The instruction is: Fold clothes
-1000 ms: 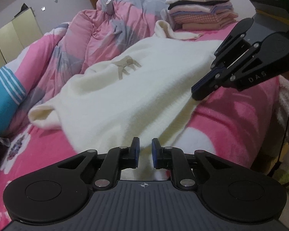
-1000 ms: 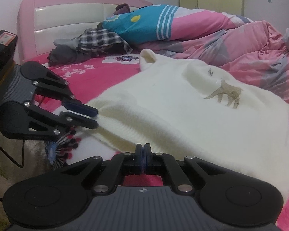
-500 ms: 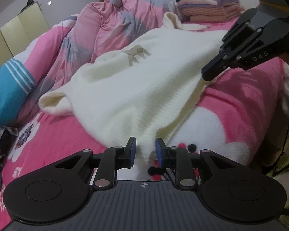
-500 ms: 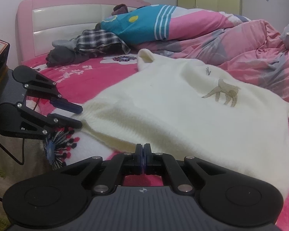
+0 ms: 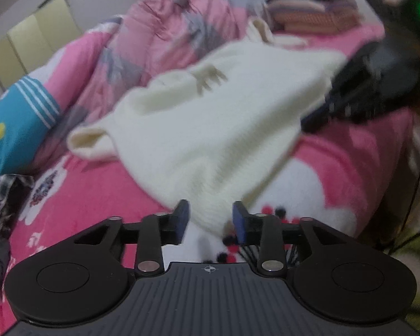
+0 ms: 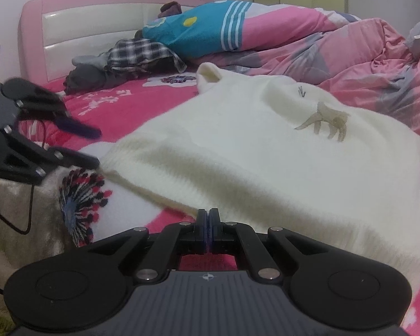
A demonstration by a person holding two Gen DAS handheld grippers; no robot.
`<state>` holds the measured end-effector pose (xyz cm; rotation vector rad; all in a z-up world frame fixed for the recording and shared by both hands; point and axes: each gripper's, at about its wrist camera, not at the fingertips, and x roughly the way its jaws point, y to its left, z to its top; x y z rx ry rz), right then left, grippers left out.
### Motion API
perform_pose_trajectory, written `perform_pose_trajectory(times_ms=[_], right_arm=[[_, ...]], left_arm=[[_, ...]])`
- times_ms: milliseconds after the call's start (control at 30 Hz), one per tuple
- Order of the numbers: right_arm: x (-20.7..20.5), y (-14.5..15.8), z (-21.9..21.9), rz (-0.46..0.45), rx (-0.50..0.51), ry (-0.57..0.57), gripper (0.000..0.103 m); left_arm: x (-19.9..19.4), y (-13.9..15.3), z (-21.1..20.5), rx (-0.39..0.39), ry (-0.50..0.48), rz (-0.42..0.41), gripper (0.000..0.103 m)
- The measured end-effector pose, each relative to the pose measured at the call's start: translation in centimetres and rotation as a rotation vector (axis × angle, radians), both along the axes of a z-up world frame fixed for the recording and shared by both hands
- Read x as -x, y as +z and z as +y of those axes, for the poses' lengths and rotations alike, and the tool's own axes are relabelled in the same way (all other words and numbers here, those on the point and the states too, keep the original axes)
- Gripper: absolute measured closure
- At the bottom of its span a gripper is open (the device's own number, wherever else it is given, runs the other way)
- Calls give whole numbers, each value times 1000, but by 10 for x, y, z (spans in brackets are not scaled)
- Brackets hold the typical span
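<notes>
Sweater hem between parted left fingers

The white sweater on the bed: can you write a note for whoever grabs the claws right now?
Left claw: open. Its jaws have just been opening, with the sweater hem corner between them, not pinched.
Right claw: shut, at the hem's other end; I cannot tell if it pinches fabric.
Sweater: spread flat on the bed, not folded.
Done: a folded stack at the far corner.
Left: fold this sweater, then the crumpled pile by the headboard.
</notes>
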<state>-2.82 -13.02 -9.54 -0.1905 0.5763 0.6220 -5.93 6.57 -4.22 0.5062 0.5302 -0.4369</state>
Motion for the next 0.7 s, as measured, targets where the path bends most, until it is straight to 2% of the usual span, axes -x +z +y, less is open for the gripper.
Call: perform_pose_trajectory(times_ms=[133, 300, 467, 600, 700], right_arm=[[4, 4, -6, 3, -47, -26, 100], [28, 16, -28, -8, -123, -68, 99], [47, 19, -71, 21, -165, -236, 99], [50, 23, -105, 31, -207, -363, 99], [39, 29, -112, 13, -202, -406, 99]], left_arm=[[-4, 14, -11, 119, -38, 4, 64], [-25, 3, -49, 201, -130, 63, 64], [-48, -13, -86, 268, -184, 162, 64], [-54, -21, -103, 286, -200, 197, 64], [-52, -27, -109, 271, -199, 199, 64]])
